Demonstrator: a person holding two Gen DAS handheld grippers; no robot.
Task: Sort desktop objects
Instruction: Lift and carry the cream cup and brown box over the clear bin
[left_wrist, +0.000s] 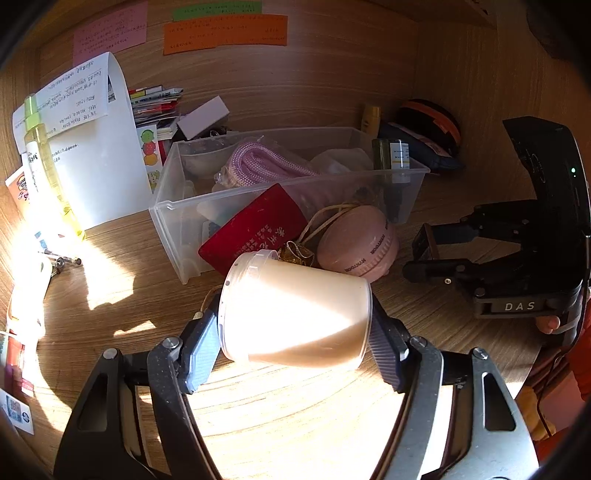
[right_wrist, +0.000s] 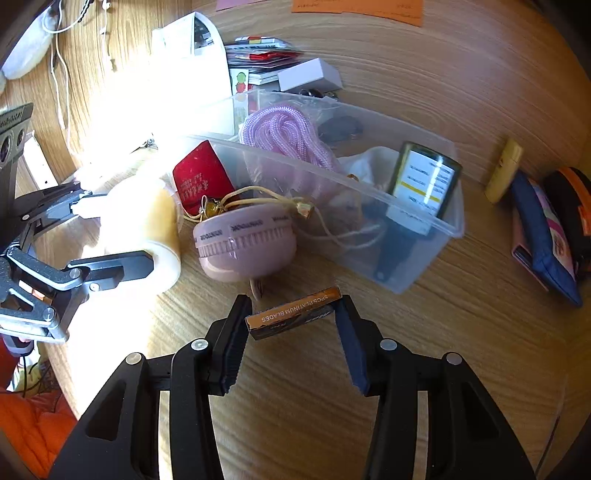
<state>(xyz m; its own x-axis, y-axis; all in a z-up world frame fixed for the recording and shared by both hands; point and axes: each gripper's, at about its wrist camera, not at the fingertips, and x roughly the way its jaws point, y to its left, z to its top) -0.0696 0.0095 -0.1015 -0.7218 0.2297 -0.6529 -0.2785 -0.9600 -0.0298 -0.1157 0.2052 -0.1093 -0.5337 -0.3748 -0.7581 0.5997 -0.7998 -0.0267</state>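
My left gripper (left_wrist: 295, 325) is shut on a cream plastic jar (left_wrist: 295, 310), held on its side just above the wooden desk, in front of a clear plastic bin (left_wrist: 288, 177). The jar also shows in the right wrist view (right_wrist: 144, 225). My right gripper (right_wrist: 291, 325) is shut on a small brown box of razor blades (right_wrist: 293, 312), close to the bin's near wall (right_wrist: 369, 221). The bin holds a pink cord (right_wrist: 288, 136), a red booklet (left_wrist: 255, 225) leaning over its edge, and a dark green bottle (right_wrist: 424, 182). A pink round case (right_wrist: 245, 243) lies against the bin.
White papers (left_wrist: 96, 155), a yellow-green bottle (left_wrist: 44, 155), stacked cards and a white box (left_wrist: 203, 116) stand behind the bin. A blue pouch (right_wrist: 543, 229), a yellow tube (right_wrist: 504, 170) and a black-orange case (right_wrist: 572, 199) lie to the right. Screws (left_wrist: 62, 260) lie at left.
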